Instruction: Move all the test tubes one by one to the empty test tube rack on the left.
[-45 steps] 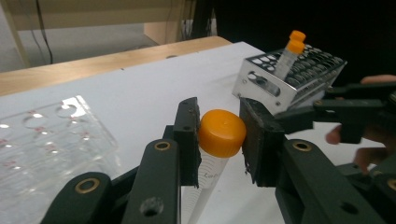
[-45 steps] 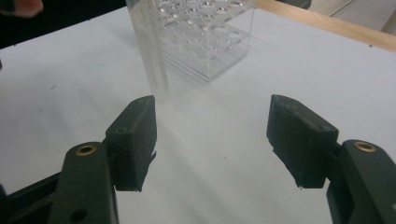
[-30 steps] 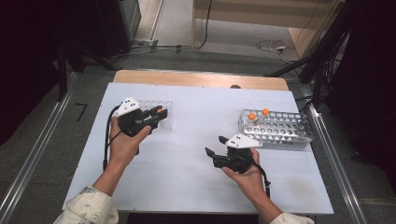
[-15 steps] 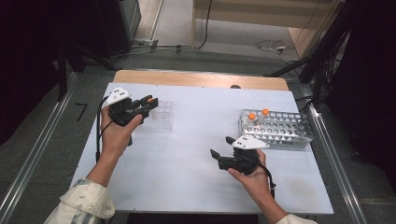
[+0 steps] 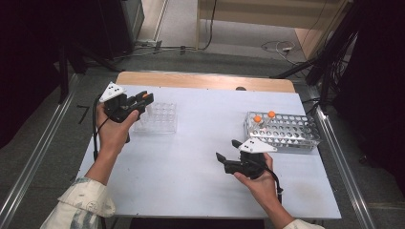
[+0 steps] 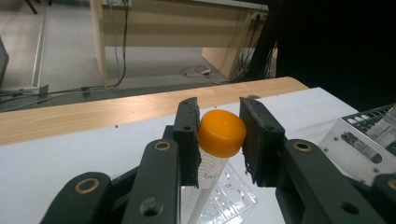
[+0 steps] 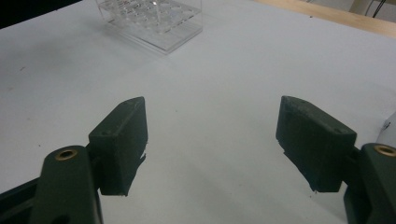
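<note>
At the left side of the white surface (image 5: 191, 167), a clear plastic tube with an orange screw cap (image 6: 221, 133) is held in the left gripper (image 5: 143, 100), whose jaws are closed on it just under and beside the cap. In the left gripper view the tube is seen slanting down from the cap, above a clear plastic rack with round wells (image 5: 157, 117) that stands on the surface just beside the gripper. In the high view the orange cap is seen at the jaw tips, at the rack's left edge, and the gripper is carried by the person's left hand (image 5: 112, 131).

Near the right front of the surface, the right gripper (image 5: 227, 150) is held low by the right hand (image 5: 260, 179), pointing toward the left. Its jaws have just been opening and are now spread wide, with nothing but bare surface between them. Just beyond it, a perforated metal tube rack (image 5: 286, 131) stands at the right edge, and two orange-capped tubes (image 5: 264, 116) are set upright in its left end. The two racks are well apart.
</note>
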The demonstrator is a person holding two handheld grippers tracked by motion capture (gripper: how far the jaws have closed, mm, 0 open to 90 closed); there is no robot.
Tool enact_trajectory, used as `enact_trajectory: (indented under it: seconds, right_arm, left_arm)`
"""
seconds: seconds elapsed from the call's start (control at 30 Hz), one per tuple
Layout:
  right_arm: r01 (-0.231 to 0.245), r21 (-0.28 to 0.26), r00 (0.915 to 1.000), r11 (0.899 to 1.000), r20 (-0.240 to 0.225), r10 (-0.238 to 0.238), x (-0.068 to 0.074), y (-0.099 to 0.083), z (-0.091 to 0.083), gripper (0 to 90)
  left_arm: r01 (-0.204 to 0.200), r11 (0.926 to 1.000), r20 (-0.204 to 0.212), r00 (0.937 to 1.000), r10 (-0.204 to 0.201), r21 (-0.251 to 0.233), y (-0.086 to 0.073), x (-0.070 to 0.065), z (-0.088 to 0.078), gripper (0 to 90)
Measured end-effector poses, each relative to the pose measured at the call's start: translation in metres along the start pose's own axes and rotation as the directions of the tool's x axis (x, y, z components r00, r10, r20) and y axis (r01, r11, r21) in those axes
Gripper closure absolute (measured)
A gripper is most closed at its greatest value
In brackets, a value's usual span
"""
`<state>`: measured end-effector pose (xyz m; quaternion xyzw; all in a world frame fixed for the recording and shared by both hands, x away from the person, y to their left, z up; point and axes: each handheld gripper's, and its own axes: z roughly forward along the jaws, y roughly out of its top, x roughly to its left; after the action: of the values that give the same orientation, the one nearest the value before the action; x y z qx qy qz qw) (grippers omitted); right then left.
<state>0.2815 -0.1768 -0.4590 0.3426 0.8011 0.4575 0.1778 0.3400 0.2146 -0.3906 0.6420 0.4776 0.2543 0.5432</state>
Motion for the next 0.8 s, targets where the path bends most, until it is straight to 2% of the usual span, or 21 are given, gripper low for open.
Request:
enact_trajectory:
  seconds: [0.43, 0.8]
  right_arm:
    - [0.000, -0.005, 1.0000, 1.000, 0.000, 0.000, -0.001, 0.000, -0.001, 24.0]
    - [-0.003, 0.002, 1.0000, 1.000, 0.002, 0.003, -0.001, -0.001, 0.000, 24.4]
  left_arm:
    - [0.011, 0.9999, -0.037, 0.9993, -0.011, 0.009, -0.007, 0.011, 0.006, 70.4]
    - [0.000, 0.9976, -0.055, 0.9985, 0.004, 0.070, -0.026, 0.014, 0.014, 70.3]
